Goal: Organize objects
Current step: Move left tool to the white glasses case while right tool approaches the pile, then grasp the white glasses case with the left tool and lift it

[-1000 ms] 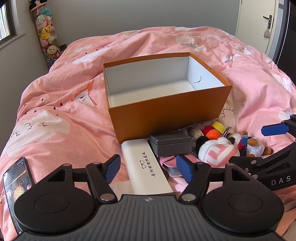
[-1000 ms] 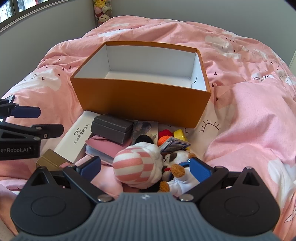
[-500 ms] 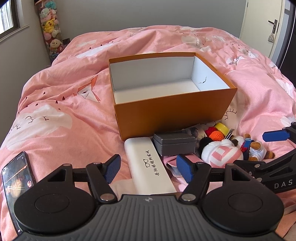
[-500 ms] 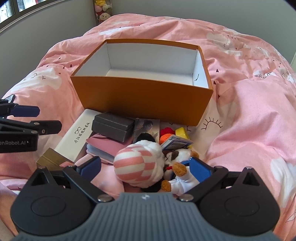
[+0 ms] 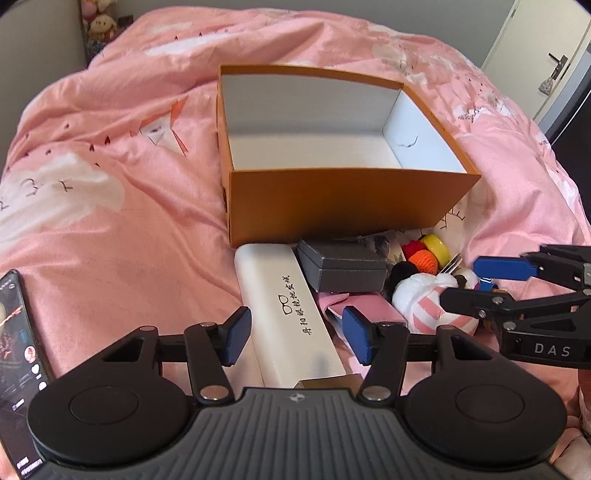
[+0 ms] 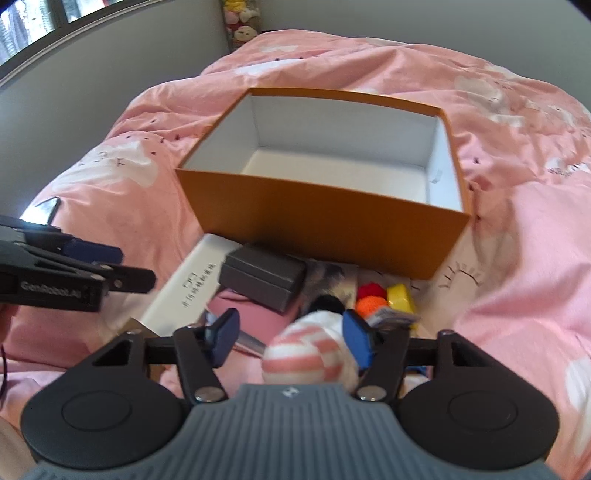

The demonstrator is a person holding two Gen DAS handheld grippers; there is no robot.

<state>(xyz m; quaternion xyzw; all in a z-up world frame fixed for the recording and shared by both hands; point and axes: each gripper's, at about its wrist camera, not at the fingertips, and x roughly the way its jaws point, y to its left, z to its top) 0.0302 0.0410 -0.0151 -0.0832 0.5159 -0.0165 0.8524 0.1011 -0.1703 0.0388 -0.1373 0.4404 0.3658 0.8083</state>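
An open orange box (image 5: 347,199) with a white inside stands on the pink bed; it also shows in the right wrist view (image 6: 325,218). In front of it lies a pile: a white glasses case (image 5: 291,306), a dark grey box (image 5: 343,266), a pink wallet (image 5: 365,306), a pink-and-white striped plush (image 5: 428,302), red, orange and yellow small toys (image 5: 424,254). My left gripper (image 5: 295,338) is open, astride the near end of the glasses case. My right gripper (image 6: 290,341) is open just above the striped plush (image 6: 306,358), which lies between its fingers.
A phone (image 5: 18,332) lies on the pink duvet (image 5: 110,184) at the left. A column of plush toys (image 6: 242,22) stands by the far wall. A door (image 5: 550,59) is at the far right. Small plush animals lie under the right gripper.
Both grippers have moved forward and down toward the pile. The right gripper has swung left and now straddles the striped plush; its jaws look narrower.
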